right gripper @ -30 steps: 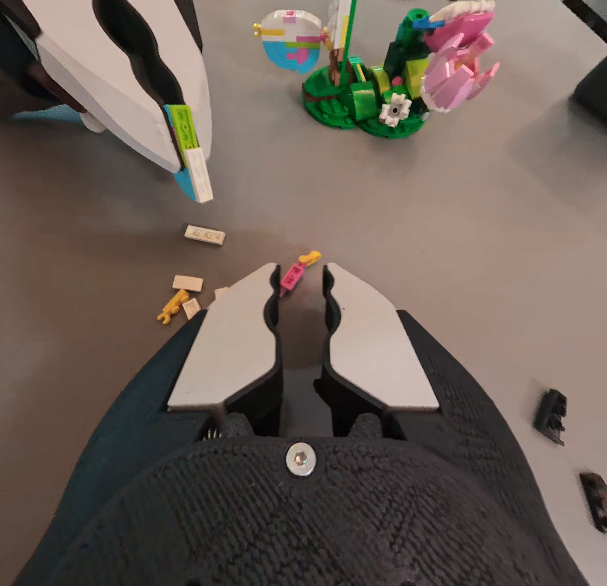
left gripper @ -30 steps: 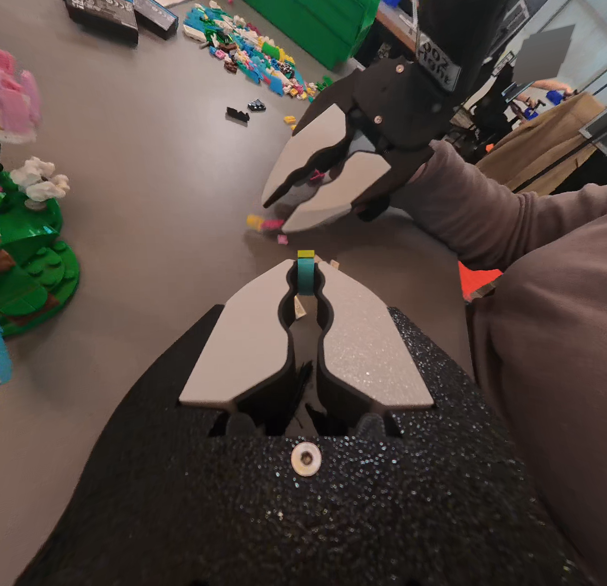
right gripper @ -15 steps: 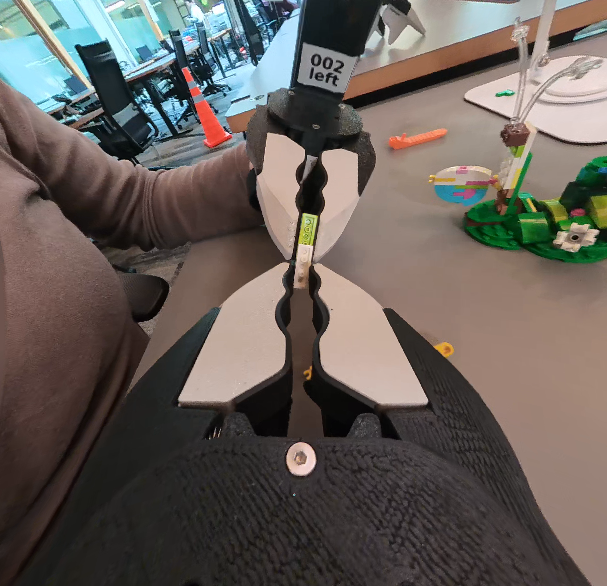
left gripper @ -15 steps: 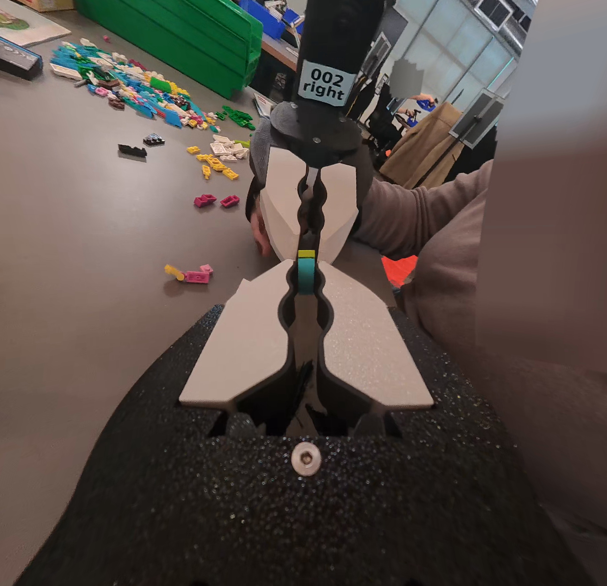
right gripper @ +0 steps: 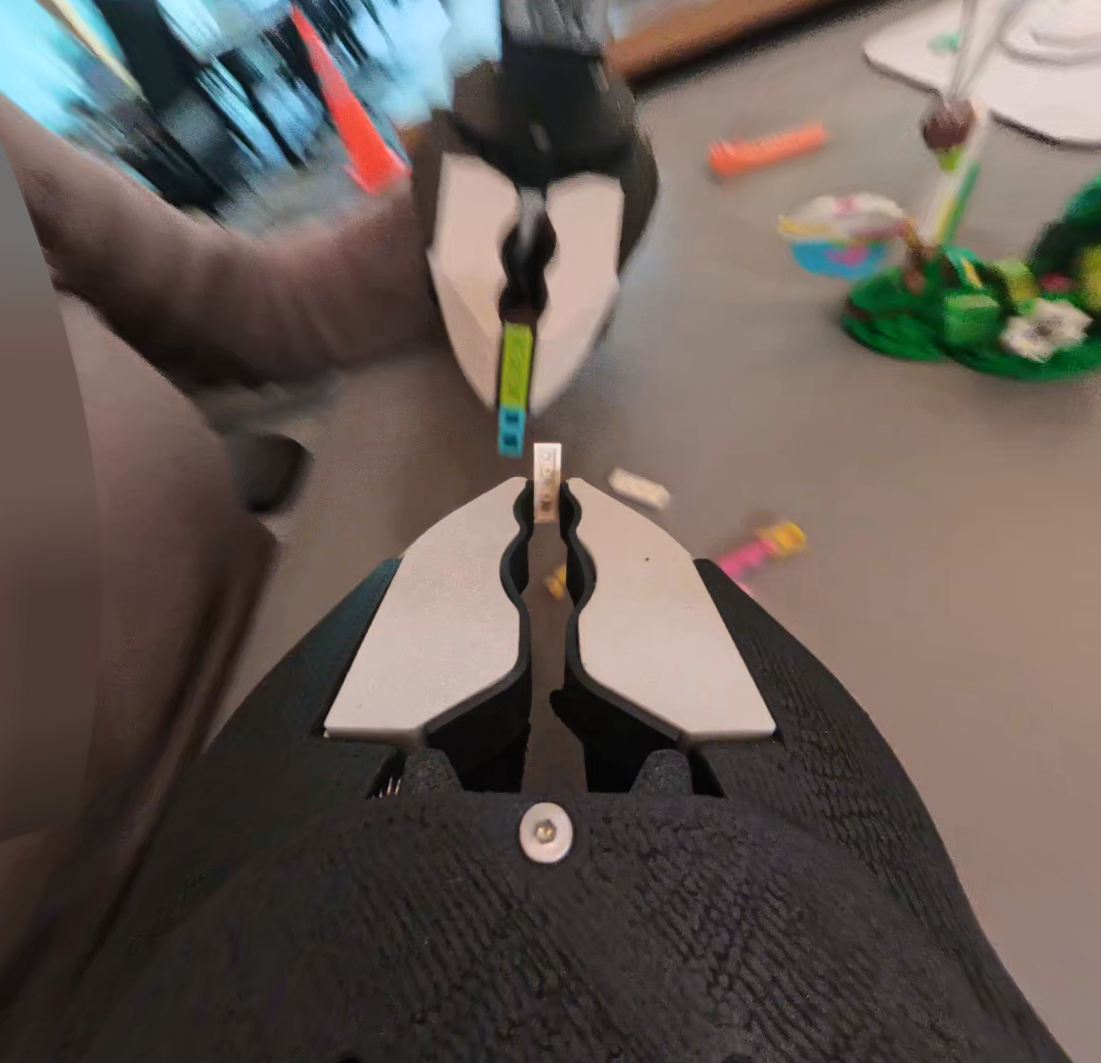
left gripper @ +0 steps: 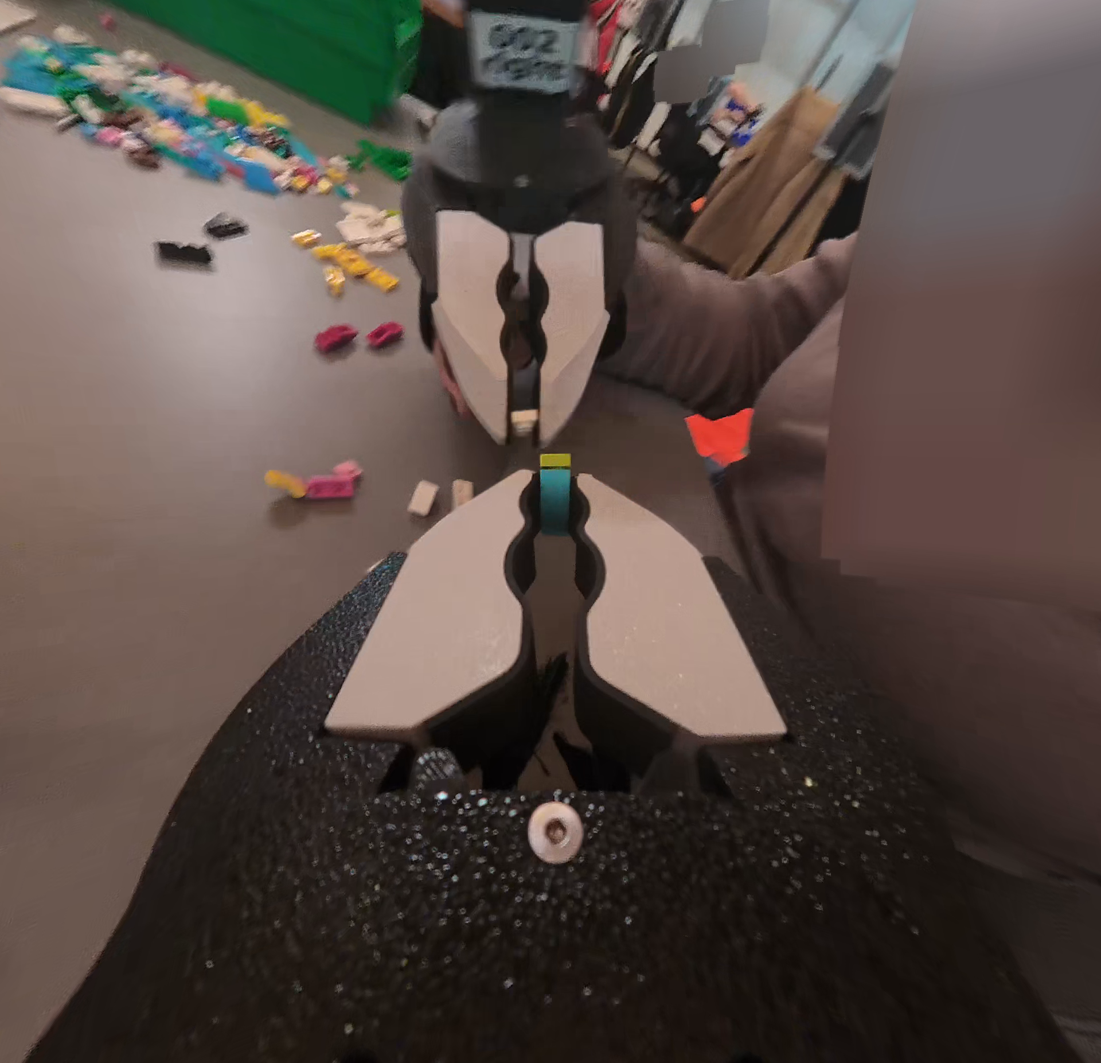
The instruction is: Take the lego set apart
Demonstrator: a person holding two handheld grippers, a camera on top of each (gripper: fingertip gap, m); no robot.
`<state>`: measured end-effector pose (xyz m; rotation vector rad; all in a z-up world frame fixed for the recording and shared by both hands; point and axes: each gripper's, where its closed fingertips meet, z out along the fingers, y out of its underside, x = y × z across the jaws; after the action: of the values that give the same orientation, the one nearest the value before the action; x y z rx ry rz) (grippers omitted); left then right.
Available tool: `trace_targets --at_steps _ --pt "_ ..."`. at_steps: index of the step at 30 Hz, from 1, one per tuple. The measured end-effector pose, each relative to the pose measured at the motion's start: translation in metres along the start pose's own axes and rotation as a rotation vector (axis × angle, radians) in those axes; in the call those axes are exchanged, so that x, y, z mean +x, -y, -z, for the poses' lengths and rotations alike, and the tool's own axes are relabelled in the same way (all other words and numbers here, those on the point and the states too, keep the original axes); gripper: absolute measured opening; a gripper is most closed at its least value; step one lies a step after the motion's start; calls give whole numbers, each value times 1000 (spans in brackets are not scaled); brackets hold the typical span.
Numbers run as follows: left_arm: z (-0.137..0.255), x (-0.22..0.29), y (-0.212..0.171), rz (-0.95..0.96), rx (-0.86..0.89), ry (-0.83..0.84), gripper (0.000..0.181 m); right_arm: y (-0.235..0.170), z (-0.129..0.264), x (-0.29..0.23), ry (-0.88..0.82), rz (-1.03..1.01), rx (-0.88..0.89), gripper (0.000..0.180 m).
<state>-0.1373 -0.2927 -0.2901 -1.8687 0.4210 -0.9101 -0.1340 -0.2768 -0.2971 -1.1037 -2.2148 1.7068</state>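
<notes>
We hold the left gripper (left gripper: pixel 555 486) nearly closed, clamped on a lime-and-teal stacked piece (left gripper: pixel 554 495) pinched at the tips. In the right wrist view this piece (right gripper: pixel 513 388) runs lengthwise out of the tips, its teal end pointing toward the right gripper. The right gripper (right gripper: pixel 547 489) is likewise nearly closed, clamped on a white plate (right gripper: pixel 547 483) whose long axis runs forward along its fingers, its end sticking out past the tips. The two grippers face tip to tip above the grey bench (left gripper: pixel 149 390); the teal end and the white plate are near each other, with a gap between them. Loose pieces lie below: a pink-and-yellow piece (left gripper: pixel 316 483), two tan tiles (left gripper: pixel 439 494), two magenta bricks (left gripper: pixel 358 336). A mixed brick pile (left gripper: pixel 155 122) sits far left before green bins (left gripper: pixel 250 27). The flower model (right gripper: pixel 983 313) stands to the right, well apart, with an orange separator tool (right gripper: pixel 768 146) behind. Both views are motion-blurred.
</notes>
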Motion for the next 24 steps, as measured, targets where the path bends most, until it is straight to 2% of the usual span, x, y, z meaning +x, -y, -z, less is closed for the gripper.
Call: trace_targets --at_steps 1,4,5,7,9,12,15,18,22,24 --pt "1 -4 -1 4 -10 27 8 -13 3 8 -75 40 -89 6" --pt "0 -9 -4 34 -19 43 8 -38 0 13 -139 84 -247 6" --pt "-1 -10 -6 45 -25 44 8 -42 -2 12 -146 91 -274 12" --pt "-2 -13 -7 59 -24 52 8 -44 -7 13 -166 107 -290 23" --pt "-3 -14 -7 68 -19 51 8 -34 -11 7 -148 111 -233 33" --pt "-4 -14 -4 75 1 48 8 -12 -15 -3 -98 98 -102 29" --pt "-6 -12 1 79 35 32 8 -5 -19 -6 -87 79 -61 24" --pt "-6 -9 5 84 63 8 8 0 -17 -1 -113 67 -16 9" --pt "-5 -4 11 57 110 -21 7 6 -15 -3 -88 32 29 13" --pt "-7 -2 14 48 125 -32 8 7 -16 -5 -74 39 35 8"
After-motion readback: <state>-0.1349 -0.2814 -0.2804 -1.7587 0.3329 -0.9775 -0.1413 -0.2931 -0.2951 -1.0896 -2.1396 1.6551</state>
